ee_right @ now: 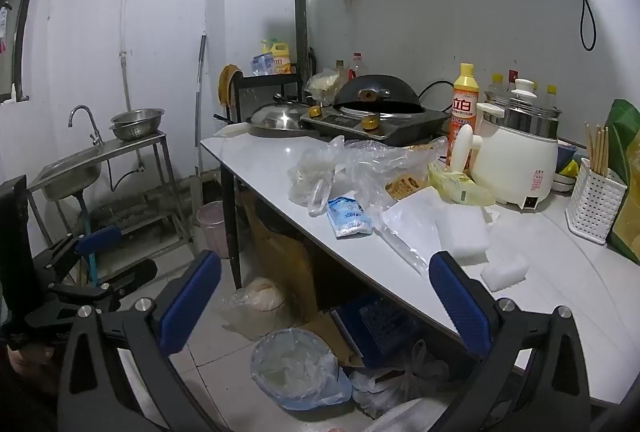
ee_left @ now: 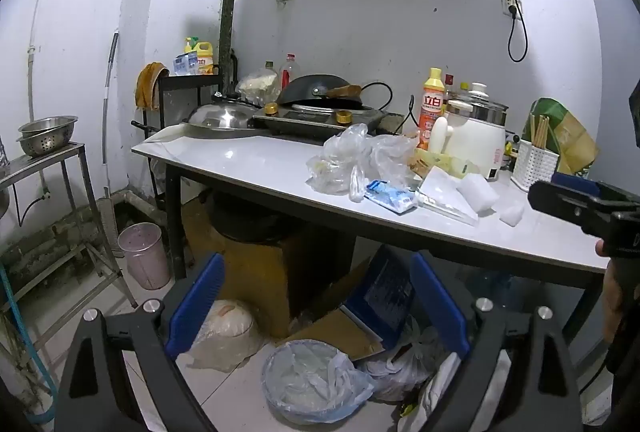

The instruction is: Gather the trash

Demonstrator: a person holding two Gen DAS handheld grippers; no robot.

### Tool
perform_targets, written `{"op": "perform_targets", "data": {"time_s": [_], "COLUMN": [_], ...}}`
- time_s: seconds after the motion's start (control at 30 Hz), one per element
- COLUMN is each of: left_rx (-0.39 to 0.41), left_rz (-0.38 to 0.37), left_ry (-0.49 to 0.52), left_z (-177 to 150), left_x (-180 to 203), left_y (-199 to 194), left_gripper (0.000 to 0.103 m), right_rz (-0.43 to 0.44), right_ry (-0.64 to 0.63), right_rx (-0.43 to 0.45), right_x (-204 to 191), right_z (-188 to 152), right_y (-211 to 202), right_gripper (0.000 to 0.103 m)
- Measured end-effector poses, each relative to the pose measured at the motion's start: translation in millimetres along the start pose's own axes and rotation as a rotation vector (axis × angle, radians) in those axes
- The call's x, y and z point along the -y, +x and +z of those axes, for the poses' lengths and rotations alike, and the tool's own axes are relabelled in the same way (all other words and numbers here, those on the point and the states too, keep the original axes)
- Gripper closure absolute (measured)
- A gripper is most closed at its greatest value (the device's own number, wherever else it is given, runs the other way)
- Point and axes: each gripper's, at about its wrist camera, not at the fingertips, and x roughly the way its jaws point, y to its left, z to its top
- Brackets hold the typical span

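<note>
Both views are evenly and coolly lit from overhead, bright enough to bleach the white wall (ee_left: 380, 31) toward a bluish cast near the upper edges, while the space beneath the table (ee_left: 248, 159) falls into deep shadow and the things stored there read only as murky shapes. Small glare spots sit on the table's glossy top near its left end and on the steel pot lid (ee_right: 280, 117). The fisheye lens bows straight lines strongly toward the rim, black vignetting fills all four corners, and detail softens slightly at the periphery while the centre stays reasonably sharp.
</note>
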Motion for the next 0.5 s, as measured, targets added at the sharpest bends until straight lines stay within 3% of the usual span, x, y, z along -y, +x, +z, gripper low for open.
{"op": "perform_targets", "data": {"time_s": [0.5], "left_rx": [-0.009], "left_rz": [-0.002], "left_ry": [-0.001], "left_z": [-0.1], "left_x": [2.5], "left_y": [-0.5], "left_gripper": [0.009], "right_rz": [0.001], "right_ry": [0.001], "right_rx": [-0.001], "right_x": [-0.8], "right_z": [0.2], "right_y": [-0.3], "right_gripper": [0.0]}}
